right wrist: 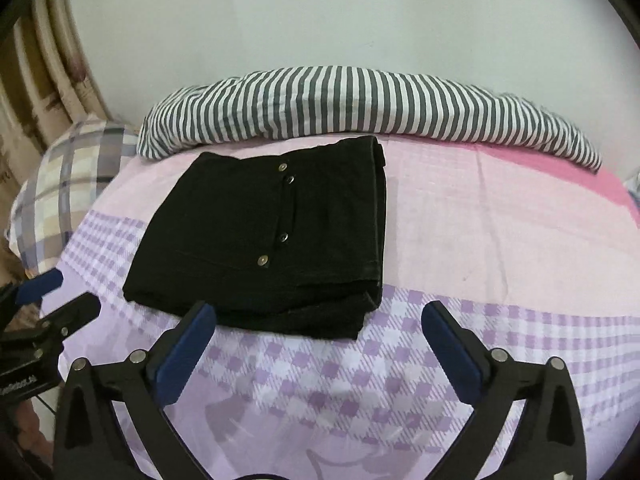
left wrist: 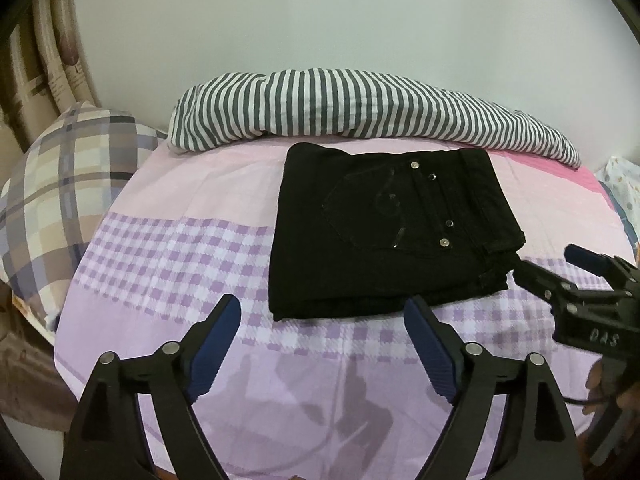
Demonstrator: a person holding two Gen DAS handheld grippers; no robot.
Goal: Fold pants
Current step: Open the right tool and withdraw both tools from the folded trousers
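Note:
The black pants [left wrist: 384,232] lie folded into a compact rectangle on the pink and purple checked bed sheet [left wrist: 172,248], back pocket and metal rivets facing up. They show in the right wrist view [right wrist: 264,240] too. My left gripper [left wrist: 322,312] is open and empty, just short of the pants' near edge. My right gripper [right wrist: 316,316] is open and empty, its left finger next to the near edge of the pants. The right gripper also shows at the right in the left wrist view [left wrist: 548,264], beside the pants' near right corner.
A rolled grey and white striped blanket [left wrist: 360,108] lies along the wall behind the pants. A plaid pillow [left wrist: 68,188] sits at the left end of the bed. A curtain [left wrist: 40,60] hangs at far left.

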